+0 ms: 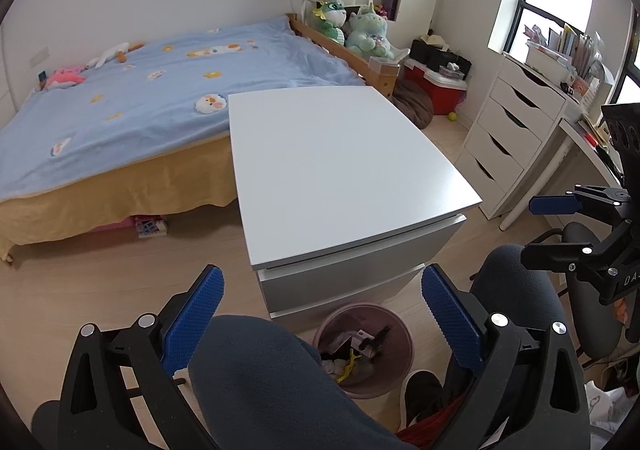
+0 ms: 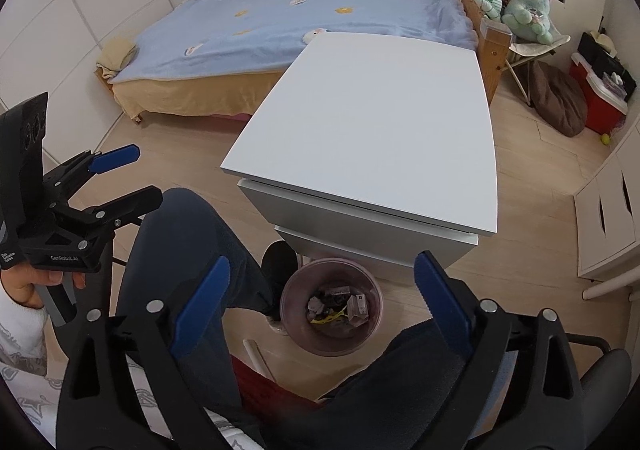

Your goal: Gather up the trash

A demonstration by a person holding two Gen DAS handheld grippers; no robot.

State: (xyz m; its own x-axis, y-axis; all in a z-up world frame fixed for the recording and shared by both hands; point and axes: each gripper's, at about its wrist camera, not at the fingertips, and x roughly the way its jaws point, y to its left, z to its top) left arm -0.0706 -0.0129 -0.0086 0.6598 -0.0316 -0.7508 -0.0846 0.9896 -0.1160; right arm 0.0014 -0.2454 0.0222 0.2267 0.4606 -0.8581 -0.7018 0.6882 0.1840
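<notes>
Nearest, left gripper (image 1: 322,314), jaws spread wide and holding nothing, blue pads (image 1: 195,314) hanging over dark-trousered knees (image 1: 256,378). Right gripper (image 2: 322,306) likewise gaping wide, nothing between its blue pads (image 2: 200,304), poised above the lap. Each gripper visible at the edge of the other's view, the left one gripped by a hand (image 2: 28,286).

Just beyond the knees, on the pale wood floor (image 2: 168,154), a pink trash bin (image 2: 374,302) standing upright, close against the foot of a white drawer unit (image 1: 344,166). Inside the bin, trash (image 2: 340,308): crumpled scraps, small cartons, a yellow strip.

Behind the unit, a bed (image 1: 120,106) under a blue blanket, soft toys at its far end. Farther right, plush animals (image 1: 366,34), a red box (image 1: 436,90), a white chest of drawers (image 1: 504,138) below a window (image 1: 532,10).
</notes>
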